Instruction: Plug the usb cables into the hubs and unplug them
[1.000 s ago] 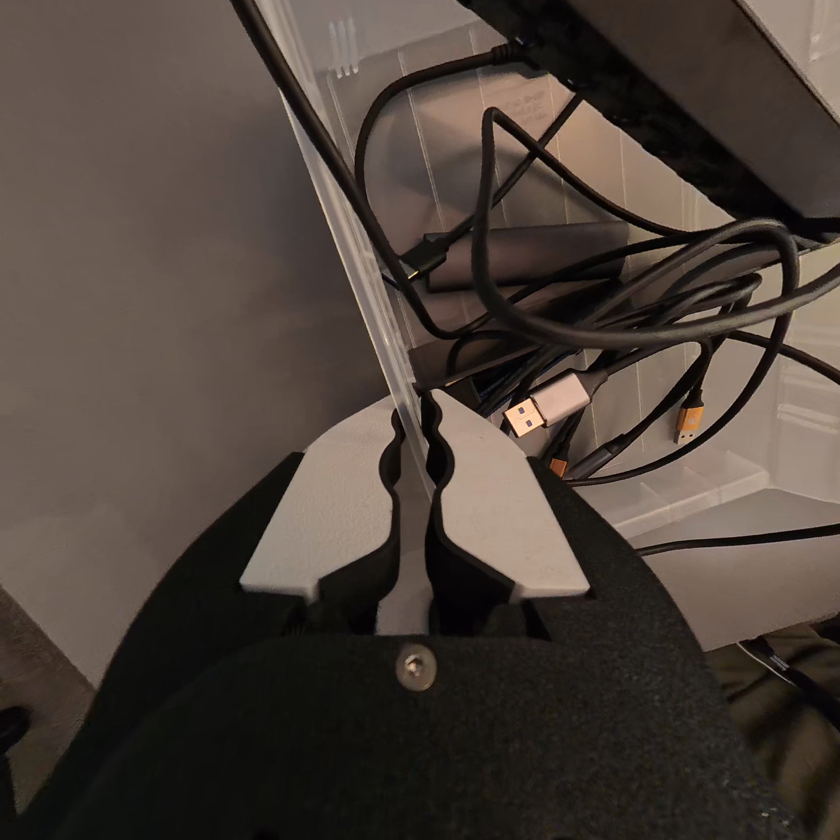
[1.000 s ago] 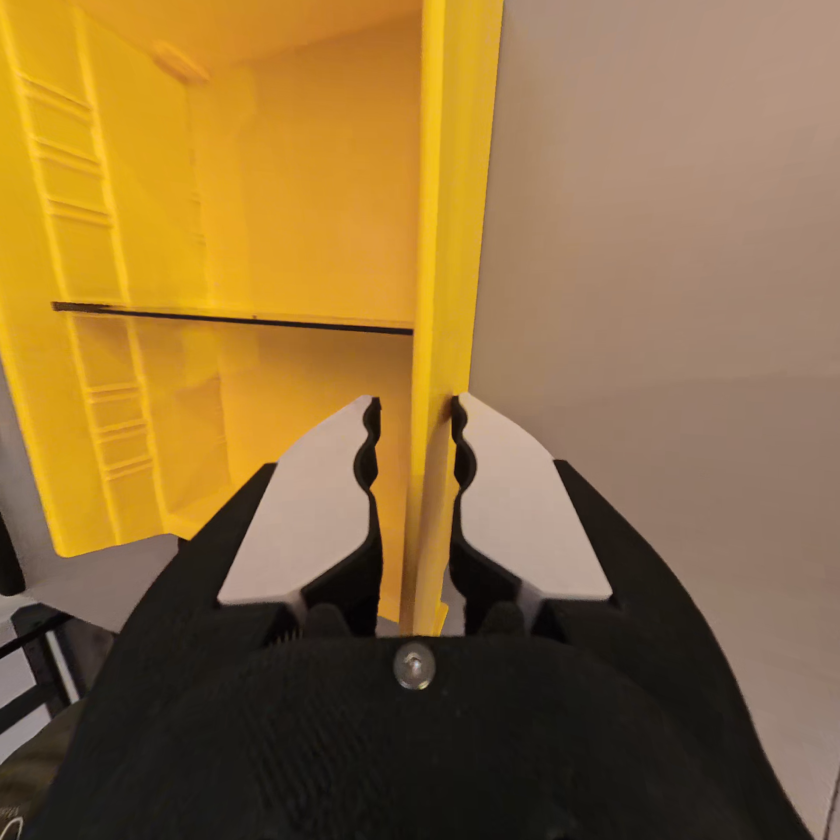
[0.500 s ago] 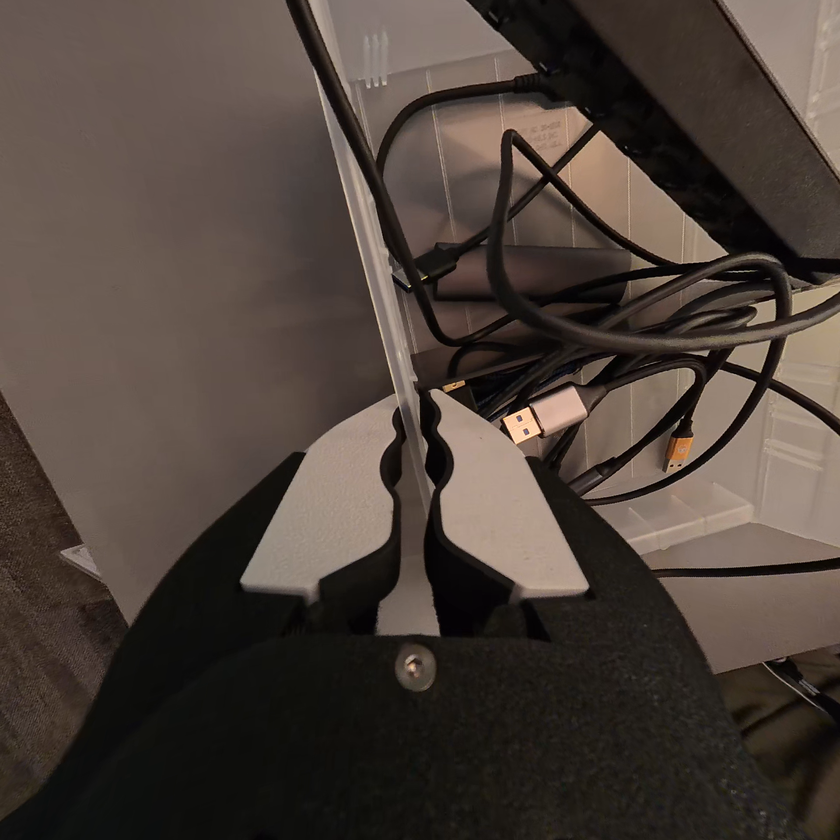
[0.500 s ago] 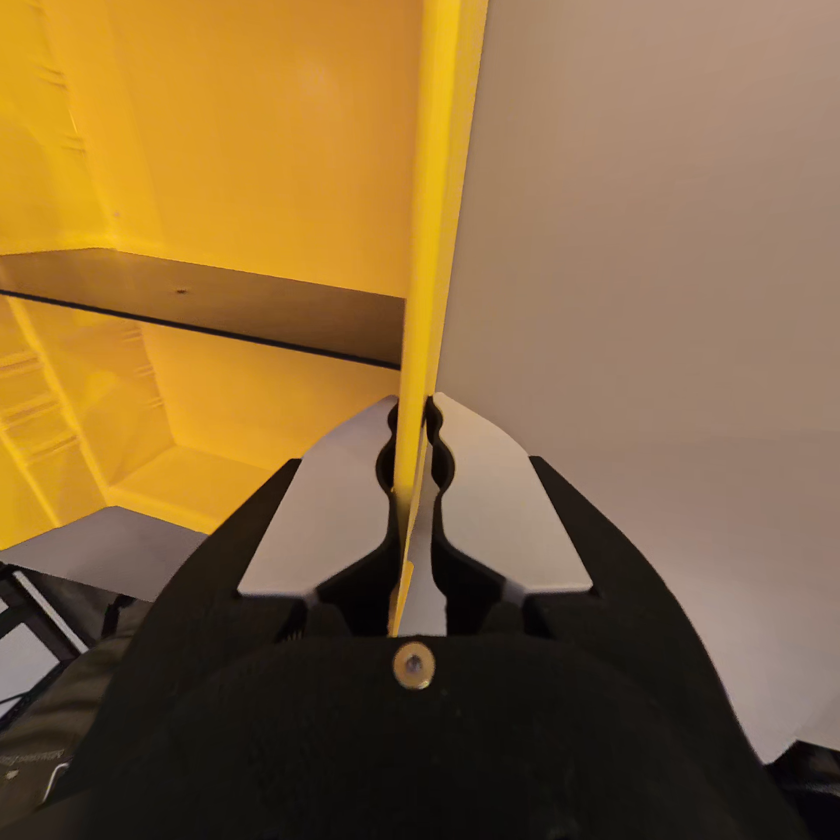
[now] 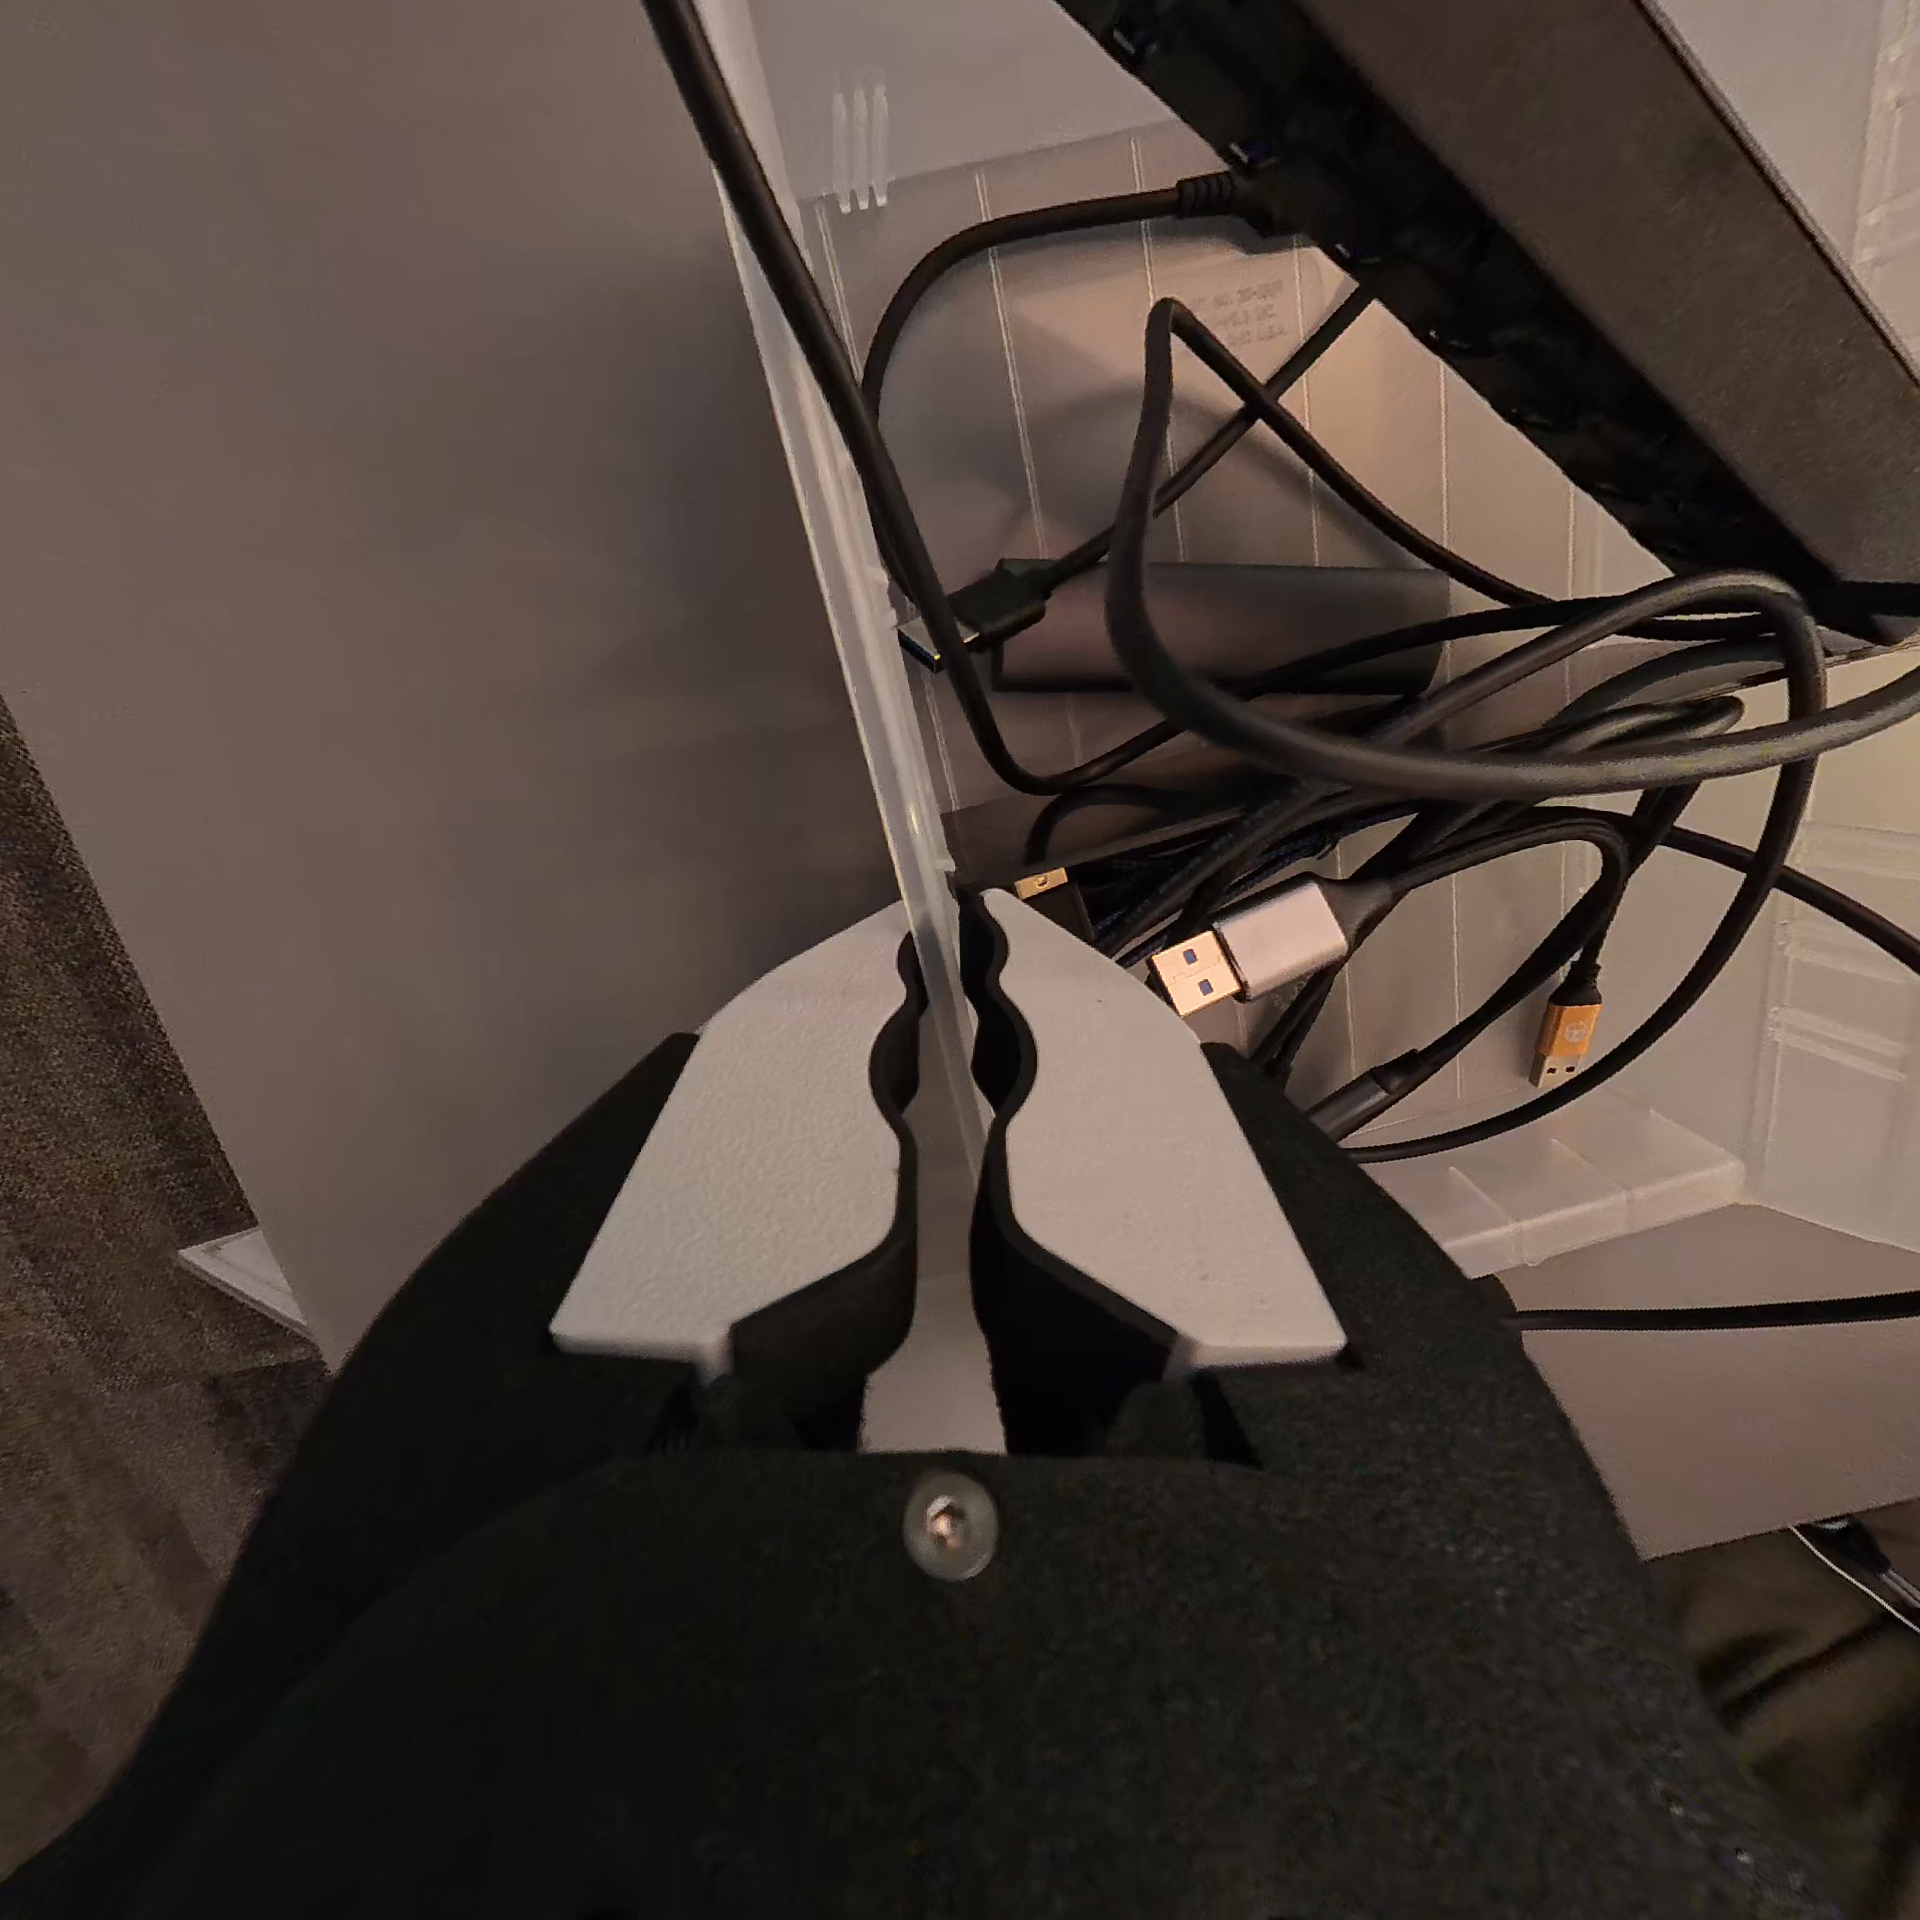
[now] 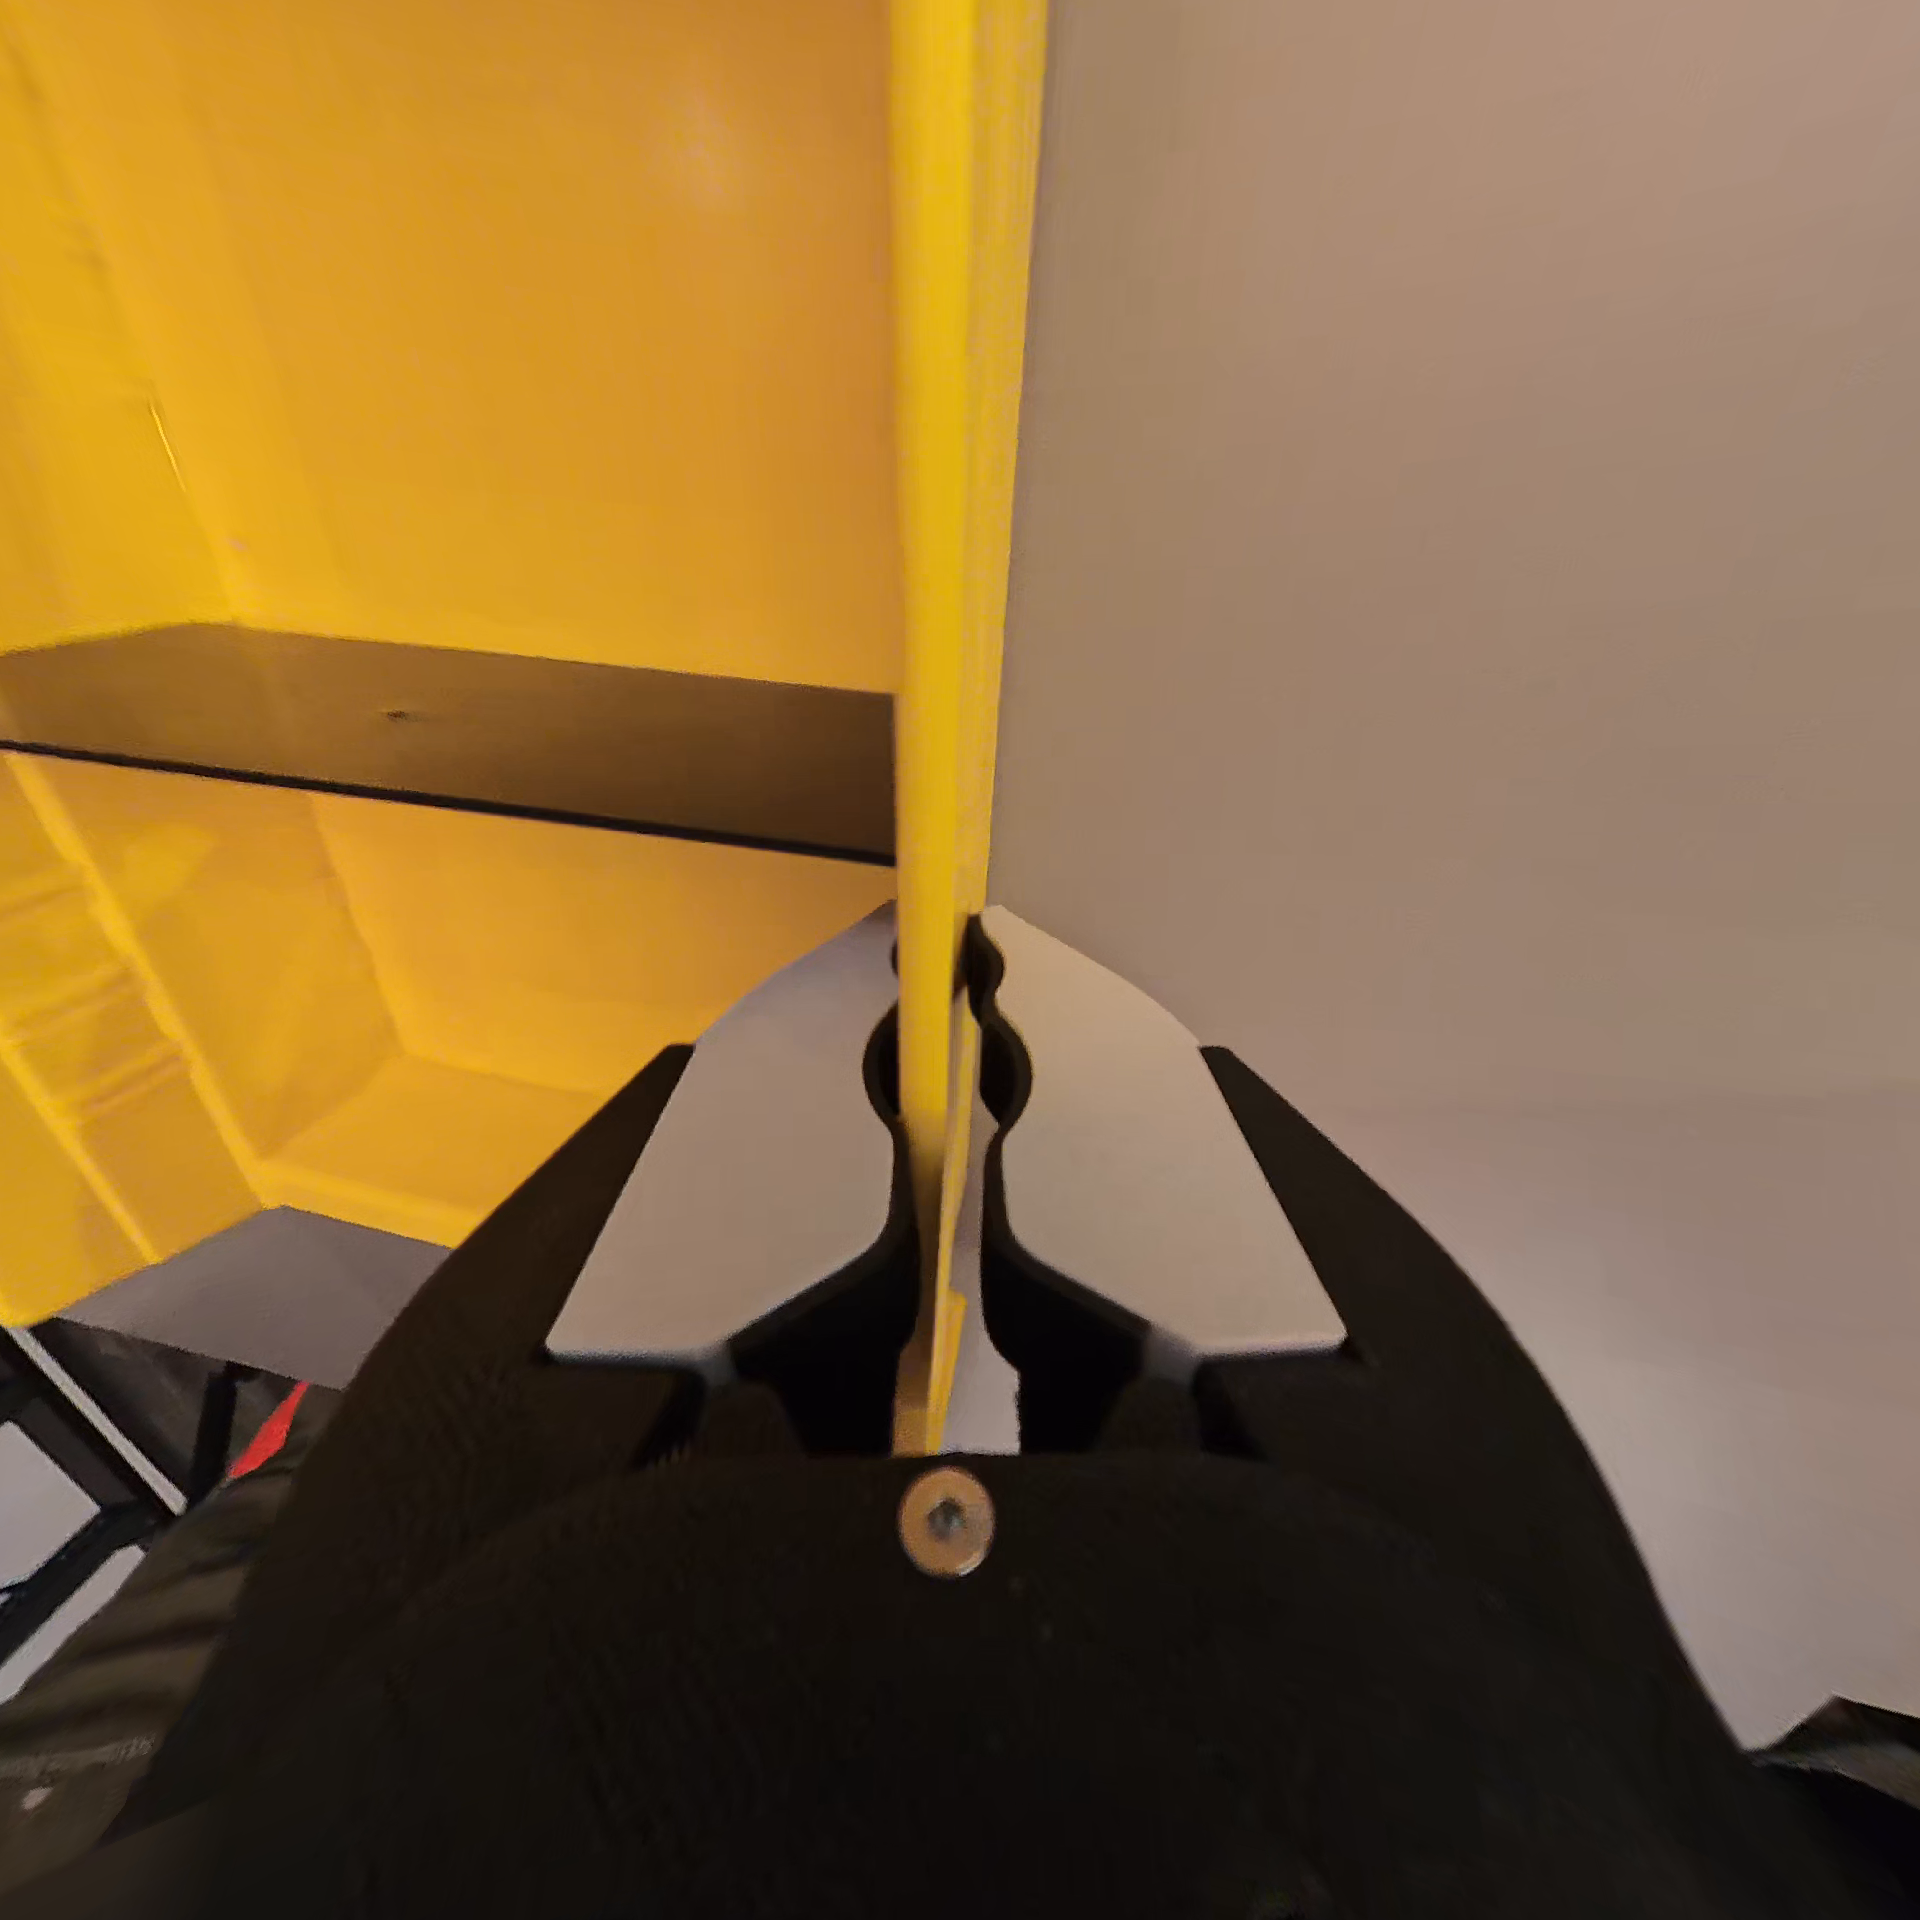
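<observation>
right tongs (image 6: 937, 940) clamping yellow bin wall (image 6: 951, 520)

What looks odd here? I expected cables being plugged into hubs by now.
No plug is held. The left gripper is shut on the clear bin wall, the right gripper on the yellow bin wall. Loose USB cables lie tangled inside.

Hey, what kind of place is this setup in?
Probably an indoor workbench for cable practice: a pale table carries a clear plastic bin full of USB cables and a yellow bin; grey carpet lies below.
</observation>
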`<state>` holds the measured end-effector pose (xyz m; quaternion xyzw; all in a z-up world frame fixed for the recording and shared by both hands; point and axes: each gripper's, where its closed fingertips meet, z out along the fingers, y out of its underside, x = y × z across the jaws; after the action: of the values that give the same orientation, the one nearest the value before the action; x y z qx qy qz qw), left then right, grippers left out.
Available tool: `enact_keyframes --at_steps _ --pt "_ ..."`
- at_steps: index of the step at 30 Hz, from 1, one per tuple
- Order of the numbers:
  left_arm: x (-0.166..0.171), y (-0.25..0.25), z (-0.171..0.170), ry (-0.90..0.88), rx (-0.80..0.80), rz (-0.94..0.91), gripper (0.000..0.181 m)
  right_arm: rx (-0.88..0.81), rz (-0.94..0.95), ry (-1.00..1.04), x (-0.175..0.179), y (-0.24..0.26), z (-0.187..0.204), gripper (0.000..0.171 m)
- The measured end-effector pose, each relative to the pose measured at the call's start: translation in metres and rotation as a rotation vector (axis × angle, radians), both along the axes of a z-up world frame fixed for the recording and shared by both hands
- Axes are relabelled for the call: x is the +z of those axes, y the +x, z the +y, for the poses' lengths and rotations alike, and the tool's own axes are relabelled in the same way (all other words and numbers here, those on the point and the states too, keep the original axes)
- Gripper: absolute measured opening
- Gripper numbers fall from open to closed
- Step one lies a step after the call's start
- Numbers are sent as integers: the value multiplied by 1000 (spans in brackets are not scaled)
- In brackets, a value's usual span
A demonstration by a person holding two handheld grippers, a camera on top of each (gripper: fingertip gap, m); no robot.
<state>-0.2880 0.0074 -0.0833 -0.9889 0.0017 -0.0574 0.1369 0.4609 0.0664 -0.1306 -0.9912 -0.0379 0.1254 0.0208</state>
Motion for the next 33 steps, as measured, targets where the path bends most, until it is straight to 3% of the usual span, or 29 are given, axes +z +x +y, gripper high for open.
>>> enact_keyframes --at_steps 20,33 --pt "-1 -13 -7 7 -3 35 5 -87 74 17 2 15 1 10" --pt "-2 -23 -3 16 -116 280 13 -111 111 4 3 22 -7 14"
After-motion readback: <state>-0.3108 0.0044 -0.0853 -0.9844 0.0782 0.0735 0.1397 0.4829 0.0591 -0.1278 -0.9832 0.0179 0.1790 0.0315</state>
